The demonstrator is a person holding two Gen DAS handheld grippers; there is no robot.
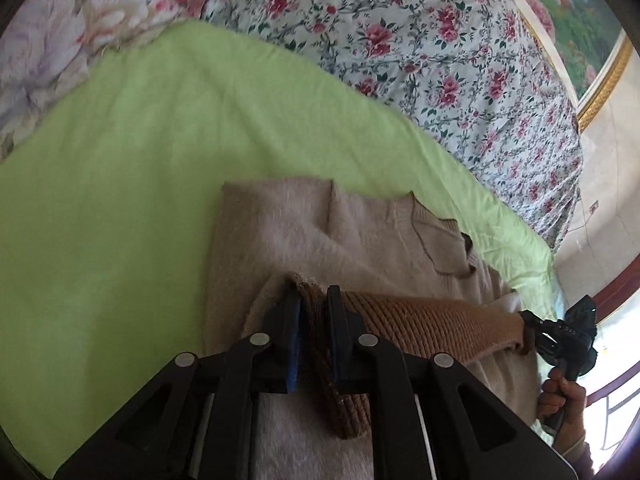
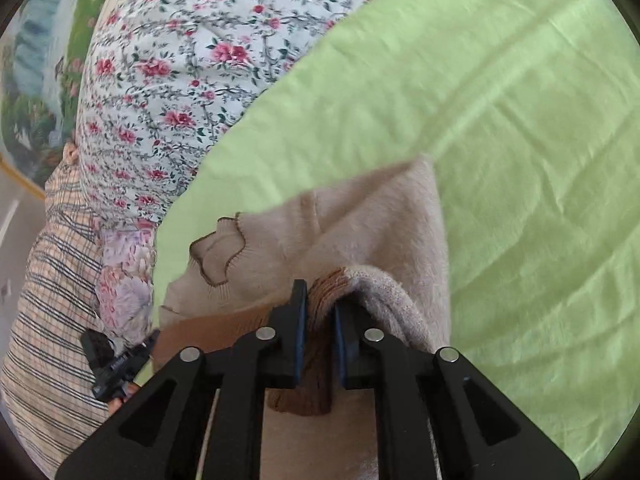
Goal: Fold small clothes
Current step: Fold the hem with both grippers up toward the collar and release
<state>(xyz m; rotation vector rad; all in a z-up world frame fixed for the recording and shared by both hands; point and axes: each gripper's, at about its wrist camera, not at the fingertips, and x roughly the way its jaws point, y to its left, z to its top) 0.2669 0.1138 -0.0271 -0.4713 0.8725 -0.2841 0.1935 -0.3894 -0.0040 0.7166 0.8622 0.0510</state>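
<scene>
Green sheet (image 1: 120,200); both tongs (image 1: 313,312) (image 2: 321,308) pinch sweater's (image 1: 280,232) brown hem; checked cloth (image 2: 52,280) right view only.

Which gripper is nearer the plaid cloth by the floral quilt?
Left. The left gripper sits right beside the plaid cloth; the right gripper grips the ribbed hem farther away, across the sweater.

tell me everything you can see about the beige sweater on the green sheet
The beige sweater is a small fuzzy knit with a ribbed neckline edged in brown and a darker brown ribbed hem. It lies on the green sheet, folded over itself, with the hem end lifted and stretched between the two grippers. The left gripper pinches one hem corner between its fingers; the right gripper has the other corner between its fingers. The sleeves are not visible.
</scene>
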